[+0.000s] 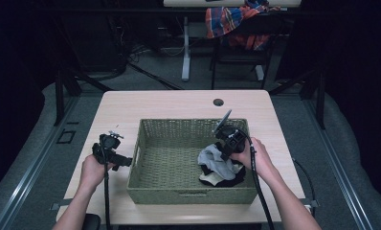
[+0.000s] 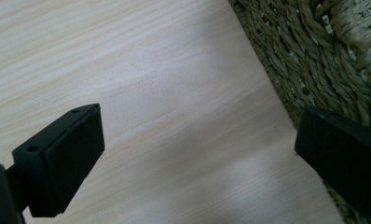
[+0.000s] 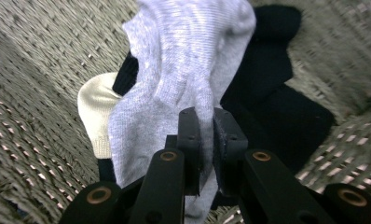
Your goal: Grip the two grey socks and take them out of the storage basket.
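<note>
The right gripper point(image 1: 225, 143) is down inside the woven basket point(image 1: 152, 143), over its right half, held by the person's right hand point(image 1: 248, 153). In the right gripper view its two black fingers point(image 3: 189, 140) are clenched on a fold of the grey sock point(image 3: 174, 79), with only that thin layer of cloth between the pads. The sock drapes away from the fingers over a small heap of other socks: a black sock point(image 3: 277, 107) lies under and to one side of it, and a cream sock point(image 3: 95, 112) pokes out at the other side, touching the grey one. From the high view the heap sits on the basket floor close to the right wall, toward the near edge, with the grey sock point(image 1: 212, 160) on top.

The left gripper point(image 1: 108, 149) rests in the left hand point(image 1: 92, 170) over the pale wooden surface point(image 2: 151, 70), just beside the basket's left wall. In the left gripper view its fingers point(image 2: 65, 158) stand wide apart and released, with bare wood between them; the far finger lies against the woven wall in that picture, though whether it touches it I cannot tell.
</note>
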Motion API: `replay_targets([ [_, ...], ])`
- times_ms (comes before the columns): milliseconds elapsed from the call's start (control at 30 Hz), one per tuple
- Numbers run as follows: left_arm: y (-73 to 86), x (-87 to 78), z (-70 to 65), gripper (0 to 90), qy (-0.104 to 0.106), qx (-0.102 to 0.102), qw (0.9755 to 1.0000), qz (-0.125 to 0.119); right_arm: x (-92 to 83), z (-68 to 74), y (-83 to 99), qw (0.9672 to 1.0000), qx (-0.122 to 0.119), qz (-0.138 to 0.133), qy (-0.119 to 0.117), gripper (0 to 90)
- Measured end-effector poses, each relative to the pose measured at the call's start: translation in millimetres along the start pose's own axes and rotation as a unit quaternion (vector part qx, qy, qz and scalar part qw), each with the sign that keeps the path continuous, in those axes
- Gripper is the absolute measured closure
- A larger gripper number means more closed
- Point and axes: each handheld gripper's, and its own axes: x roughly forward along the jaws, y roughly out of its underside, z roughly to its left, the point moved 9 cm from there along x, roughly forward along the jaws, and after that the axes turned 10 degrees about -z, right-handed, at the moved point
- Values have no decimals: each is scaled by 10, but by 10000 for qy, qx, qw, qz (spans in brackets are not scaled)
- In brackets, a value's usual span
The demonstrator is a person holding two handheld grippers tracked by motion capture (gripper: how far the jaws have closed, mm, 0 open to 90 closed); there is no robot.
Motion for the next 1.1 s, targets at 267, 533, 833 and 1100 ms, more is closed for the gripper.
replay_targets([
  [267, 0, 2, 2, 15, -14, 1, 10000, -1, -231, -13, -68, 9996, -89, -252, -10, 840],
  [533, 2, 1, 3, 15, -18, 5, 10000, 1, -404, 5, -128, 9986, -60, -531, -39, 841],
  [833, 3, 4, 4, 15, -16, 10, 10000, 16, -577, -33, -155, 9973, -81, -733, 24, 841],
  [1100, 3, 5, 4, 15, -21, 12, 10000, 9, -745, -43, -181, 9950, -43, -993, 74, 841],
])
